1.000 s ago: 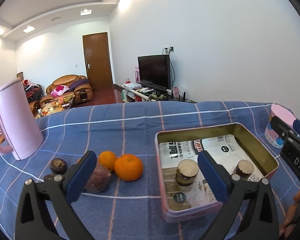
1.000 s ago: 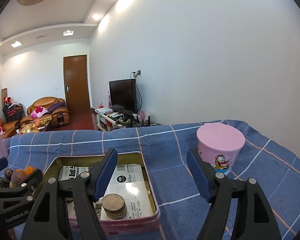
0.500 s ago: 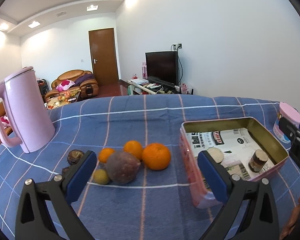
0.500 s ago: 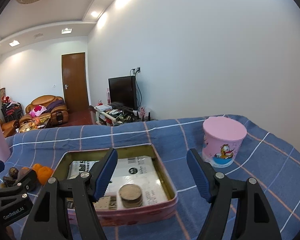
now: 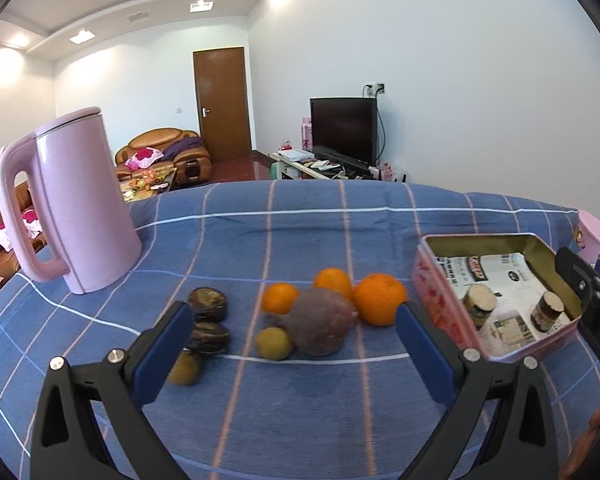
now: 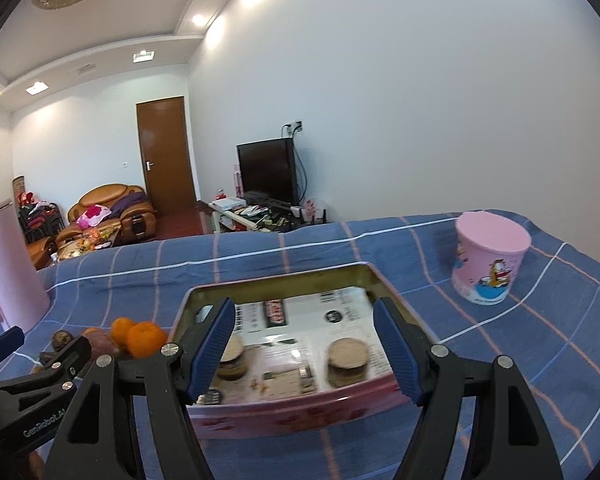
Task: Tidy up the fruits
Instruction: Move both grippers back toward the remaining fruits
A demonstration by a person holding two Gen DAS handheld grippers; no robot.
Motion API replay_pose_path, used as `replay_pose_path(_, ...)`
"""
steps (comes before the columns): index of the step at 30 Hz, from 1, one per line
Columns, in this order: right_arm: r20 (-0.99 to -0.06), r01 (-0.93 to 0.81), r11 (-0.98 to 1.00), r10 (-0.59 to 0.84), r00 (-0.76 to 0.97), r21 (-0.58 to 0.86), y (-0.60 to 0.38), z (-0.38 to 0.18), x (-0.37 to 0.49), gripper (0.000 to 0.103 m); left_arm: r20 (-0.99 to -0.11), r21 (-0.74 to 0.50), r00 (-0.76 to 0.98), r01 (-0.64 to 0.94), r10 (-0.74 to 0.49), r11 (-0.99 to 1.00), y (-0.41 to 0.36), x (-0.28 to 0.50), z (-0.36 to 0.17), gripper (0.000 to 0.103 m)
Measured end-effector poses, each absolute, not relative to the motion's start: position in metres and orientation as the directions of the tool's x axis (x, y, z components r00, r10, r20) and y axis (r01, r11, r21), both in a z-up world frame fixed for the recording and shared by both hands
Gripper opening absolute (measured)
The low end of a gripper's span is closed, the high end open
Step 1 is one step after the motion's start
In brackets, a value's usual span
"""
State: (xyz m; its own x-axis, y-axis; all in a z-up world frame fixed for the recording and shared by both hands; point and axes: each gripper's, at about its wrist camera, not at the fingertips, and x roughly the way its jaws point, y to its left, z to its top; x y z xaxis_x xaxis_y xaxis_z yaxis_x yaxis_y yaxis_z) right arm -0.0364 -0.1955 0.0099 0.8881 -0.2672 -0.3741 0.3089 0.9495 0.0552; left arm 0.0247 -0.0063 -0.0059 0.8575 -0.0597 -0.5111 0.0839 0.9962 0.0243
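Left wrist view puts the fruit cluster dead ahead of my left gripper [image 5: 292,354]: a dull purple-brown fruit [image 5: 320,322] at 12 o'clock, touching a small yellow-green fruit [image 5: 274,343] at its 8 o'clock, with 3 oranges behind it, the biggest orange [image 5: 380,299] at 2 o'clock. 2 dark wrinkled fruits [image 5: 208,320] and another yellow-green one sit at 10 o'clock, partly behind my left pad.

A second ago this camera was centred on the tin; it has since swung left, so the fruits now lie between the jaws' line of sight and the tin [image 5: 428,280] has slid to 3 o'clock. I judge this as lining up for a first pick, with no fruit moved yet.

Both sets of jaws stand wide and hold nothing. My right gripper [image 6: 306,350] hovers over the tin, which now fills more of its view than before.

The tin is a shallow rectangular metal box, brassy inside, pink outside, lined with printed paper, holding 2 short cork-topped jars [image 6: 348,362]. The oranges look smooth and firm; the purple fruit is matte and roundish. A checked blue cloth [image 5: 300,420] covers the surface. A glossy pink kettle [image 5: 68,208] stands at 10 o'clock, a pink cartoon cup [image 6: 490,268] at 2 o'clock in the right wrist view.
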Motion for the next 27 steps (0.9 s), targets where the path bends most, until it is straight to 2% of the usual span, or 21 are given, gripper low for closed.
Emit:
replay_pose_path(7, -0.381, 0.265, 0.963, -0.226, 0.897, 0.053, -0.164, 0.009, -0.026, 0.073, -0.532, 0.021, 0.846, 0.067, -0.045, 0.998, 0.023, 0.032, -0.009, 0.103)
replay_pose_path(15, -0.413, 0.204, 0.978, -0.172, 0.895, 0.034, -0.132, 0.007, -0.013, 0.073, -0.607, 0.004, 0.794, 0.034, -0.024, 0.999, 0.074, 0.054, -0.018, 0.103)
replay_pose_path(20, -0.461, 0.132, 0.991, -0.107, 0.881, 0.022, -0.110, 0.001, 0.000, 0.073, -0.651, 0.028, 0.759, 0.031, -0.006, 0.999, 0.099, 0.068, -0.023, 0.103)
replay_pose_path(27, -0.568, -0.008, 0.999, 0.031, 0.823, 0.043, -0.069, -0.013, 0.027, 0.073, -0.671, 0.026, 0.741, 0.058, -0.026, 0.998, 0.125, 0.079, -0.021, 0.103)
